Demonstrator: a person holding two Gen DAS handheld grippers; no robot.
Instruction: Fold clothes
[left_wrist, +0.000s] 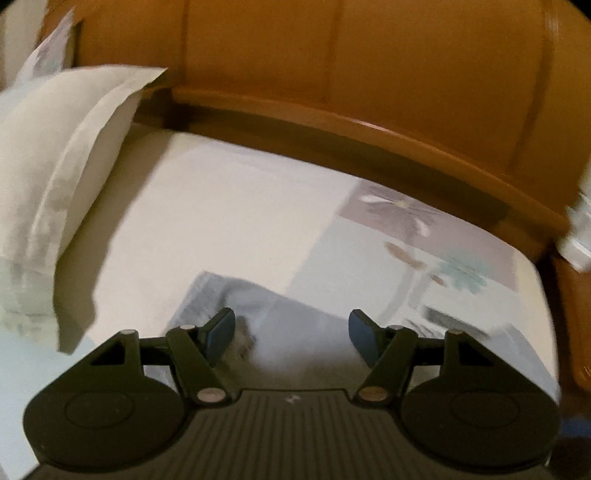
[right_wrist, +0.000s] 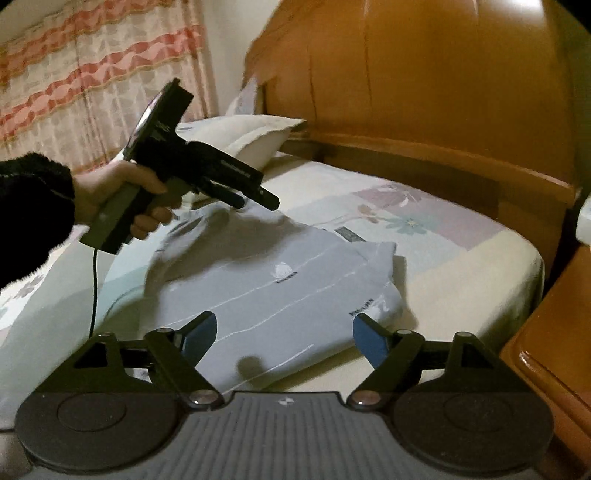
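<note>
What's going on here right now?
A person is folding a grey garment on a bed, with a gripper in each hand. The left gripper hovers open over the garment's far edge, near the pillow. The right gripper is open at the near edge. Neither grips cloth. The garment looks partly folded.

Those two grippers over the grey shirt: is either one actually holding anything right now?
No. The left gripper and the right gripper both stand open above the grey shirt on the bed, with nothing between their fingers.
</note>
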